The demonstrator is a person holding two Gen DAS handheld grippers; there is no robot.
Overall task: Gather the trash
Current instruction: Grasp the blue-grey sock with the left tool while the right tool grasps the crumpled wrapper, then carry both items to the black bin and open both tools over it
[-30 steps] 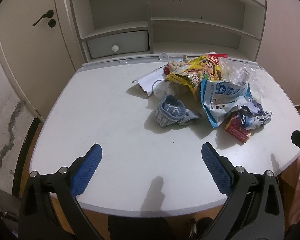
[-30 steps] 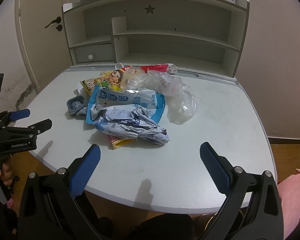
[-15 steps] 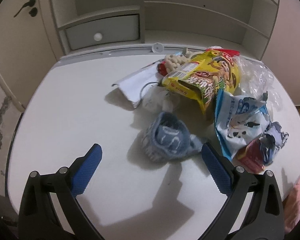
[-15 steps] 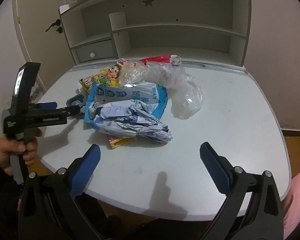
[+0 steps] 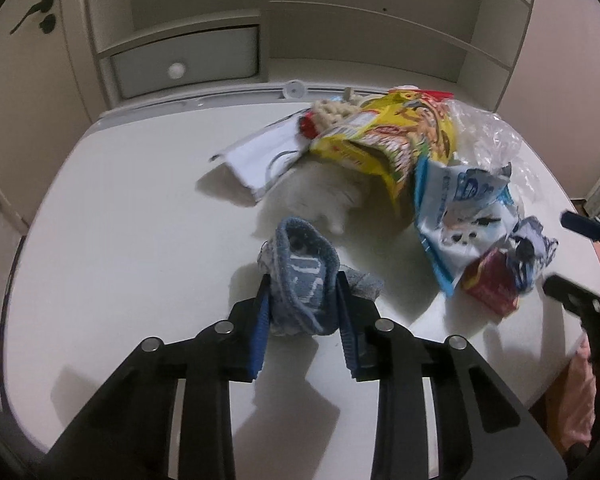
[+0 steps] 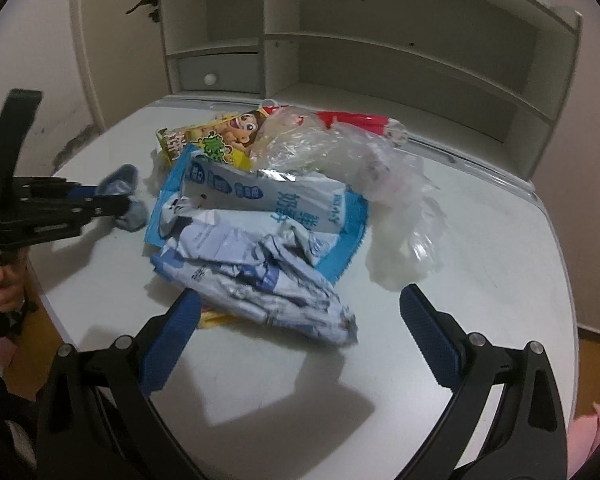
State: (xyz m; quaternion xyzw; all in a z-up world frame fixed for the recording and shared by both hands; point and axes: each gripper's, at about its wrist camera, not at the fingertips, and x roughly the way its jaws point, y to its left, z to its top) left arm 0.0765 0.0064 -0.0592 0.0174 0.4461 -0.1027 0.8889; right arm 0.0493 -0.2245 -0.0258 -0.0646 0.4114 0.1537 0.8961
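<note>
The left gripper (image 5: pixel 302 300) is closing, a blue sock (image 5: pixel 300 276) squeezed between its pads on the counter (image 5: pixel 120 240). The right gripper (image 6: pixel 300 320) stands open over a crumpled wrapper (image 6: pixel 260 276); a yellow packet (image 6: pixel 212 318) beneath is mostly hidden, and motion blur smears the edges.

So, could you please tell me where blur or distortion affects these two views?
Left wrist view: fisheye bends the shelf unit; the right gripper at the edge is smeared. Right wrist view: the left gripper, closing on the blue sock, looks motion-blurred; corners vignette dark.
</note>
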